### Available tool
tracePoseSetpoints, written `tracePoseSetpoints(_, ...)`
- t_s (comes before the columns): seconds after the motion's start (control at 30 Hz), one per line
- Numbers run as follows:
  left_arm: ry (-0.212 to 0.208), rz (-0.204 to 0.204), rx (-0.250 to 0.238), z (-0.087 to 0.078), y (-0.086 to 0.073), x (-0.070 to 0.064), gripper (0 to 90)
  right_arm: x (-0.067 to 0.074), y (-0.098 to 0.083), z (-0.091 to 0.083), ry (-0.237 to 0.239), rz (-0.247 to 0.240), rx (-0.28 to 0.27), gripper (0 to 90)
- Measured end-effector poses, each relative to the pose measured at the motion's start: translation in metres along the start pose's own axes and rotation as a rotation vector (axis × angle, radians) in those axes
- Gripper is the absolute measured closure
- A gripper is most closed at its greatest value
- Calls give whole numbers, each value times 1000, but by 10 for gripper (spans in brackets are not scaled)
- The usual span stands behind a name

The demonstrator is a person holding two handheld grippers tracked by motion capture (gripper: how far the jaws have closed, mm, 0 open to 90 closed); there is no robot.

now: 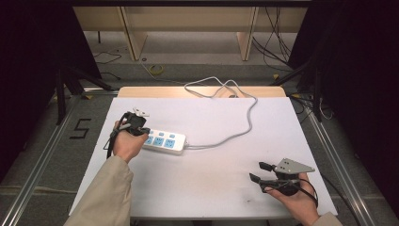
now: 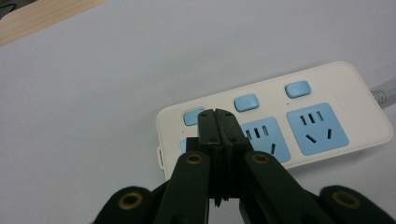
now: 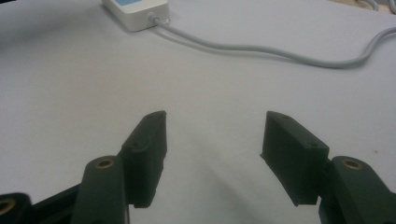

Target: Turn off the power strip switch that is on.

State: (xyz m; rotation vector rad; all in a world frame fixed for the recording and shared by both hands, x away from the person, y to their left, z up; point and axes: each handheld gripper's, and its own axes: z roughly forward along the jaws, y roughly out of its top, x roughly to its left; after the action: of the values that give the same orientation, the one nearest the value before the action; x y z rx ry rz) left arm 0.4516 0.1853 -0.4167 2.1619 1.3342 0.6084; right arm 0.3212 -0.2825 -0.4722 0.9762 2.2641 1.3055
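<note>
**Left Tongs Pressed Together over the Power Strip; Right Tongs Spread**

At the left of the table [image 1: 202, 188], the left tongs [image 1: 141, 129] are hovering over the near-left end of the power strip [image 1: 164, 141]. The person's left hand [image 1: 127, 145] is gripping the tool body, with a beige sleeve [image 1: 106, 197] running in from the bottom edge of the high view.

- In the left gripper view, the left tongs [image 2: 218, 113] are showing both jaws pressed flat together, with nothing between them.
- The closed tips are sitting over the end switch [image 2: 192, 117] of the power strip [image 2: 364, 93]; whether they are touching it cannot be told.
- Two more blue switches [image 2: 246, 102] are lying further along the strip, each above a blue socket panel [image 2: 317, 128].

Toward the middle, the power strip is lying flat on the white table surface, angled slightly, with its grey cord [image 1: 244, 127] leaving its right end and looping toward the far edge of the table.

At the right, the right tongs [image 1: 259, 172] are pointing left, well apart from the power strip, with the right hand [image 1: 296, 197] holding them near the table's front edge.

- In the right gripper view, the right tongs [image 3: 212, 135] are standing spread wide, with only bare table [image 3: 70, 84] between the jaws.
- The cord end of the power strip [image 3: 135, 14] and the cord [image 3: 261, 49] are appearing at the top of that view.
</note>
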Motion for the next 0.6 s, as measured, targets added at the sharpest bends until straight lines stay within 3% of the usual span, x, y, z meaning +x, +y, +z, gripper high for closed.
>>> tracePoseSetpoints(0.6, 2, 7, 23, 7, 6, 1, 896, 0, 0, 0, 2, -1, 1, 408)
